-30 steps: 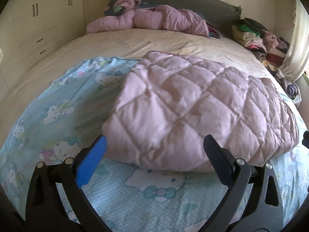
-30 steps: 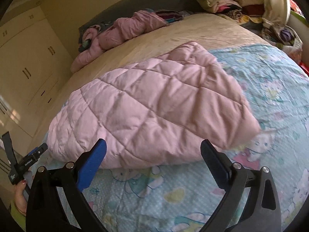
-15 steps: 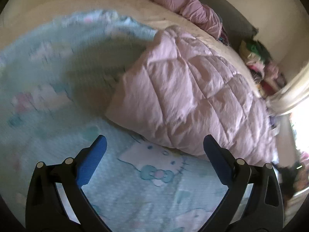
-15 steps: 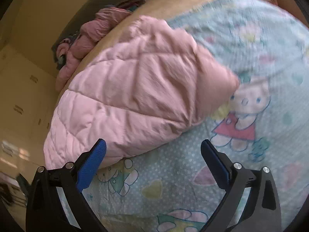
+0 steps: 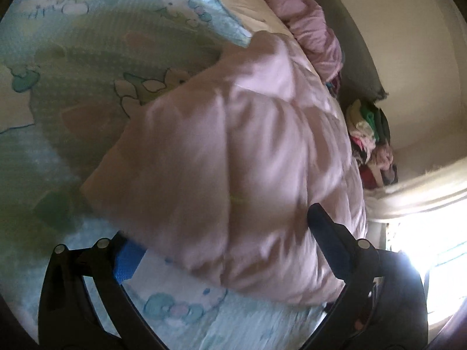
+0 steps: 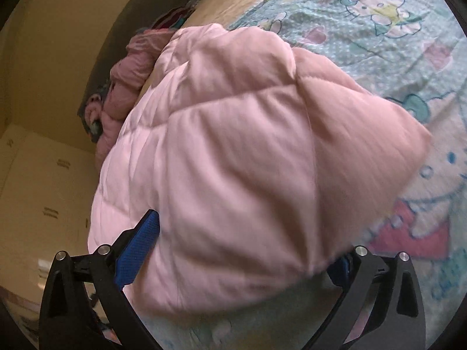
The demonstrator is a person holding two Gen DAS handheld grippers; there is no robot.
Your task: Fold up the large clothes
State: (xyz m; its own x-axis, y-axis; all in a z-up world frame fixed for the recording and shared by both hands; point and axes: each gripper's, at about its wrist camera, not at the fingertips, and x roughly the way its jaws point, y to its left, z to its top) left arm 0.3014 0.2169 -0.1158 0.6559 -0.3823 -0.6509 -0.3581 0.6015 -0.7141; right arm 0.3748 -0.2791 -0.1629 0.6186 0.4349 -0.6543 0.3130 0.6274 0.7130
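A folded pink quilted jacket (image 5: 233,151) lies on a pale blue cartoon-print sheet (image 5: 87,58) on the bed. My left gripper (image 5: 227,248) is open, and the jacket's near edge sits between its wide-set fingers, covering part of the blue pad (image 5: 128,258). The right wrist view shows the same jacket (image 6: 248,151) from its other end. My right gripper (image 6: 242,258) is open too, straddling that end; its right fingertip is hidden under the padding. Both views are motion-blurred.
Another crumpled pink garment (image 5: 309,26) lies by the dark headboard (image 5: 359,67). A pile of folded clothes (image 5: 370,134) sits at the bed's far corner, beside a curtain and bright window (image 5: 432,227). Cream wardrobe doors (image 6: 43,192) stand to the left.
Both grippers have tilted and closed in on the jacket from opposite ends. Its edges now lie between the open fingers, where before only sheet showed there.
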